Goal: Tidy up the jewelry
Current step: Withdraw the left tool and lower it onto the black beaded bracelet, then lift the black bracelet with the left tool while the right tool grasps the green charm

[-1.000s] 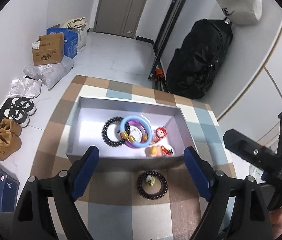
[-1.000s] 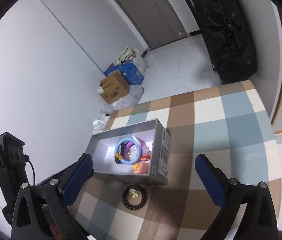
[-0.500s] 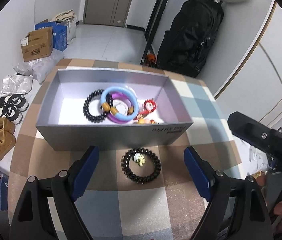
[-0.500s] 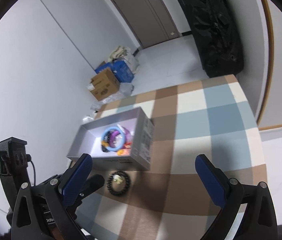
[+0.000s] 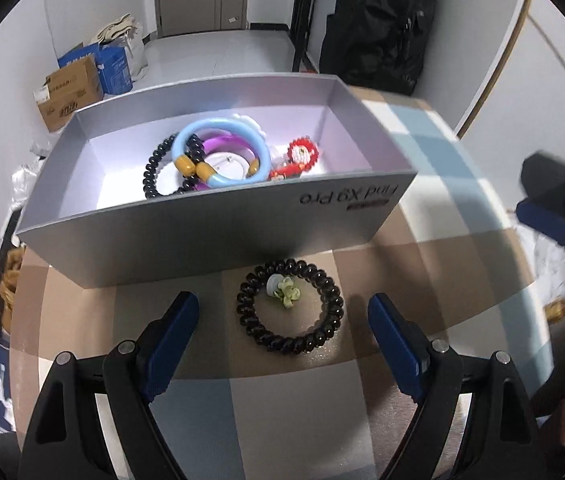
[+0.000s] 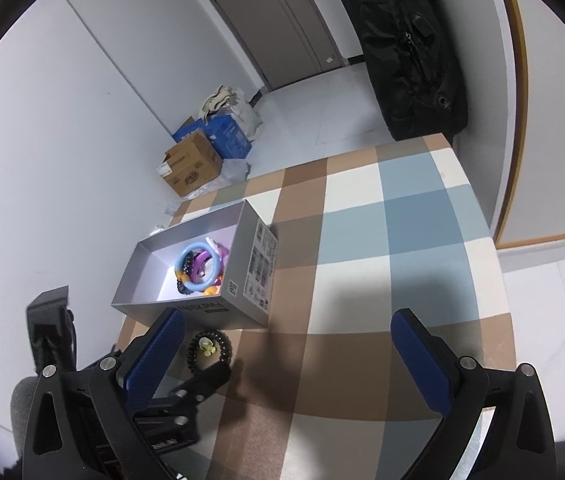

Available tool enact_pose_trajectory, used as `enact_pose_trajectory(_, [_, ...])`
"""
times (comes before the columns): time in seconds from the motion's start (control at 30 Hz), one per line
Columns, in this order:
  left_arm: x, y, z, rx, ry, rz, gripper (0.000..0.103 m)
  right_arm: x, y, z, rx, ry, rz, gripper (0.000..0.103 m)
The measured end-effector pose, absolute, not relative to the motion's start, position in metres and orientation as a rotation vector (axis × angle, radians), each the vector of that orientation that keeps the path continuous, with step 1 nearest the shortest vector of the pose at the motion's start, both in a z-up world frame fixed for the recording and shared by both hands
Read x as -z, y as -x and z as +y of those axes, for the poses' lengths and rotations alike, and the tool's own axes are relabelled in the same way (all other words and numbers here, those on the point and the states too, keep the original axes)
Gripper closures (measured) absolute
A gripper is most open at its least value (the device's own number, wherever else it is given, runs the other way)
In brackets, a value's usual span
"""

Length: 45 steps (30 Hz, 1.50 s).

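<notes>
Left wrist view shows the left gripper with its blue-padded fingers spread wide and holding nothing. Between them, without touching either pad, lies a black spiral coil bracelet with a small pale green charm on the checked brown, blue and cream tabletop. The bracelet is just beside the near wall of an open grey cardboard box, outside of it.

Inside the box there is a heap of jewelry: a light blue bangle with yellow beads, a black beaded bracelet, a purple ring-shaped bangle and a small red and white beaded piece. They lie on each other near the middle of the box floor.

From the right wrist view, the right gripper is also wide open and empty, above the bare tabletop near its front edge, apart from the box. One finger of the left gripper reaches close to the bracelet there; whether it touches I cannot tell.

On the floor behind stand a brown cardboard carton and a large black bag.
</notes>
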<state>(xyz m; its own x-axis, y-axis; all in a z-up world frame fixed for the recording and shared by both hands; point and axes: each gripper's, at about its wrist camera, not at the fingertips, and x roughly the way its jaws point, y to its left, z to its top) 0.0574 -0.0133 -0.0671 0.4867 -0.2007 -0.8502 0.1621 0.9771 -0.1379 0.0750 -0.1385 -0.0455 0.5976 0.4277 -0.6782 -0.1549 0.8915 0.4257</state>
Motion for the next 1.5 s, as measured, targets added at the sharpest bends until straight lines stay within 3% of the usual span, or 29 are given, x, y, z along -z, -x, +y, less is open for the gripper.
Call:
enact_pose_trajectory(0.23, [0.067, -0.055, -0.015, 0.180, -0.018, 1.039, 0.034, 0.046, -0.074, -0.140, -0.347, -0.343, 0.874, 0.000])
enact_pose_trajectory(0.37, [0.064, -0.051, -0.017, 0.214, -0.021, 1.035, 0.054, 0.047, -0.073, -0.140, -0.347, -0.340, 0.879, 0.000])
enact_pose_trajectory(0.57, [0.062, -0.056, -0.015, 0.261, 0.036, 1.053, 0.060, 0.049, -0.072, -0.137, -0.345, -0.332, 0.888, 0.000])
enact_pose_trajectory(1.1, [0.037, -0.051, 0.003, 0.321, 0.226, 0.995, 0.061, 0.057, -0.071, -0.128, -0.333, -0.282, 0.912, 0.000])
enact_pose_trajectory(1.5, [0.013, -0.046, 0.052, 0.308, 0.446, 0.898, 0.061, 0.073, -0.066, -0.079, -0.419, -0.076, 0.969, 0.001])
